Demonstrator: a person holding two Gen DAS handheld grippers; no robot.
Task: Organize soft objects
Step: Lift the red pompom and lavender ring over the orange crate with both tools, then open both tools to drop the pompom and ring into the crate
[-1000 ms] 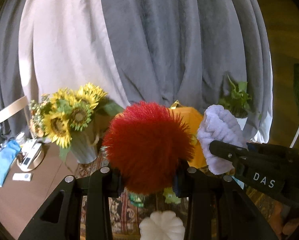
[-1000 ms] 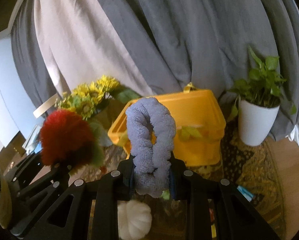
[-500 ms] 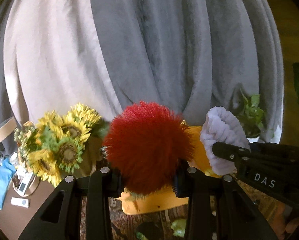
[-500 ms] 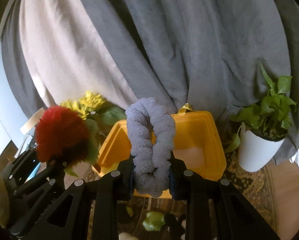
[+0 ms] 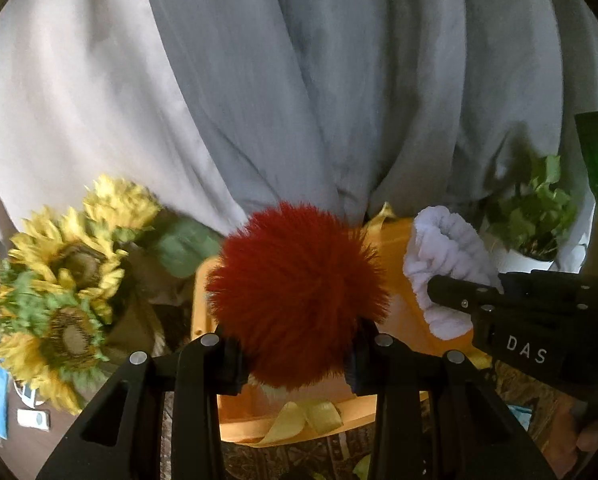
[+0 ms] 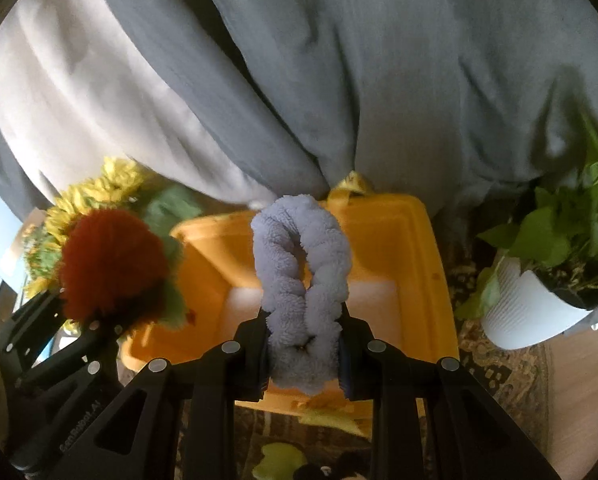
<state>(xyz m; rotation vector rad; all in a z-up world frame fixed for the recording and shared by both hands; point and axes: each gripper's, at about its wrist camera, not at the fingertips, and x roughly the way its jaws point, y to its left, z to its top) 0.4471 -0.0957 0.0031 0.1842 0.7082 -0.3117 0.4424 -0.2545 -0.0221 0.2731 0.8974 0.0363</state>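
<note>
The left hand-held gripper (image 5: 297, 354) clamps a red pompom (image 5: 297, 294); the right hand-held gripper (image 6: 303, 346), lettered "DAS", clamps a lavender scrunchie (image 6: 303, 292). Both hang over the yellow bin (image 6: 423, 264).

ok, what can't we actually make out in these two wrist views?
- Left wrist view: floor of the yellow bin, hidden behind the red pom-pom in the left gripper.
- Left wrist view: sunflowers, motion-blurred.
- Right wrist view: bin's near floor, blocked by the lavender scrunchie and right gripper.
- Right wrist view: items at the bottom edge, cut off and too dark.
</note>
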